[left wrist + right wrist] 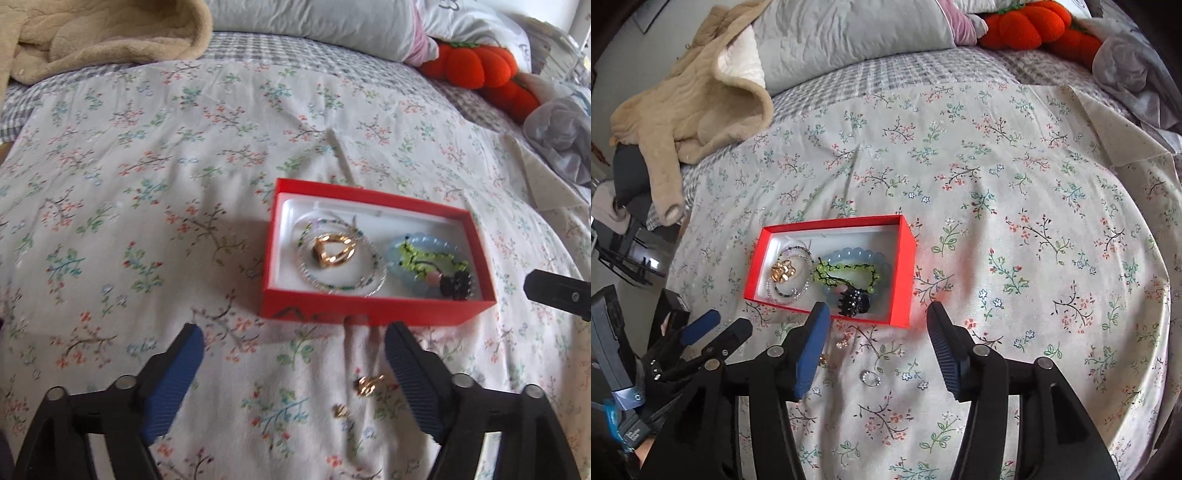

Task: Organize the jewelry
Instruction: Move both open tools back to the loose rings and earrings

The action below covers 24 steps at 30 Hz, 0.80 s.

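On the bed's floral sheet [1015, 229] sits an open red box [903, 273] with a white lining. At its left end lies a loop of small clear and green beads [341, 286], with a gold clip [334, 253] resting inside the loop. To the right of these, a pale blue bead bracelet [846, 256] and a bright green bead bracelet [849, 269] overlap, and a black claw clip [854, 303] lies on them at the near side of the box.

Loose pieces lie on the sheet just near of the box: a gold earring [367, 384], a smaller gold piece [340, 410], and, in the right wrist view, a small silver ring [870, 378].

Left tool [293, 369] hovers over the sheet with its blue-padded fingers spread wide, gripping nothing; the gold earring lies close to its right finger. Right tool [877, 338] is likewise spread wide and empty, its left finger overlapping the box's near edge in view.
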### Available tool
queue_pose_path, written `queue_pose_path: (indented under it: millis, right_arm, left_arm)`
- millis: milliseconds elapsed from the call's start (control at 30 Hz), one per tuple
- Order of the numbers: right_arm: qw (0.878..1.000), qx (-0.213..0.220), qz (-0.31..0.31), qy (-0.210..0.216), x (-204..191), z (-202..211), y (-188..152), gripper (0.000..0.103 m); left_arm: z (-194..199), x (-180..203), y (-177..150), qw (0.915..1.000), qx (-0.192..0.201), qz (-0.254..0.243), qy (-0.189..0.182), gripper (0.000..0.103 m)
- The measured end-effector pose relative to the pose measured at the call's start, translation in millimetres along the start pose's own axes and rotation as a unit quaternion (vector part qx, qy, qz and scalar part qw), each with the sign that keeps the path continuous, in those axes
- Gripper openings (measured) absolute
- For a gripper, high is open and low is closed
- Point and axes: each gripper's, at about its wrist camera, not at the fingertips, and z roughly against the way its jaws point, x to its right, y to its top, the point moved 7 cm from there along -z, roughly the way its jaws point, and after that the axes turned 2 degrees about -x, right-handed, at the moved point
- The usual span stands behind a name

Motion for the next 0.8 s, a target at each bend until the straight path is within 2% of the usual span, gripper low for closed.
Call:
queue_pose_path:
  millis: [133,300,433,533,633,800]
  right_arm:
    - [1.0,-0.012,0.009,-0.014,5.2,-4.0,-15.9,0.061]
    - [0.999,-0.023,0.017,-0.03,10.7,-14.3,-35.7,0.062]
    - [0.996,-0.029,0.057,-0.063,10.8,-25.8,-51.9,0.062]
    - [0.993,-0.026,0.083,-0.074,13.0,-33.0,-62.2,0.062]
    - [0.992,-0.032,0.105,-0.067,15.8,-42.6,-72.9,0.062]
    - [0.989,-0.029,0.138,-0.051,23.9,-55.0,-89.0,0.062]
  left_arm:
    - [2.8,-11.5,-16.3,0.9995,-0.003,0.01,0.03,0.09]
    - [-0.6,-17.1,-44.1,0.9989,-0.01,0.012,0.044,0.091]
    - [-7.5,-17.1,-61.8,0.9984,-0.014,0.011,0.053,0.091]
    - [-9.6,-15.4,-68.9,0.9981,0.002,0.005,0.062,0.091]
    - [-13.4,-10.7,-75.3,0.9979,0.011,-0.009,0.064,0.091]
    - [-19.0,1.0,-82.3,0.9987,0.011,-0.024,0.044,0.091]
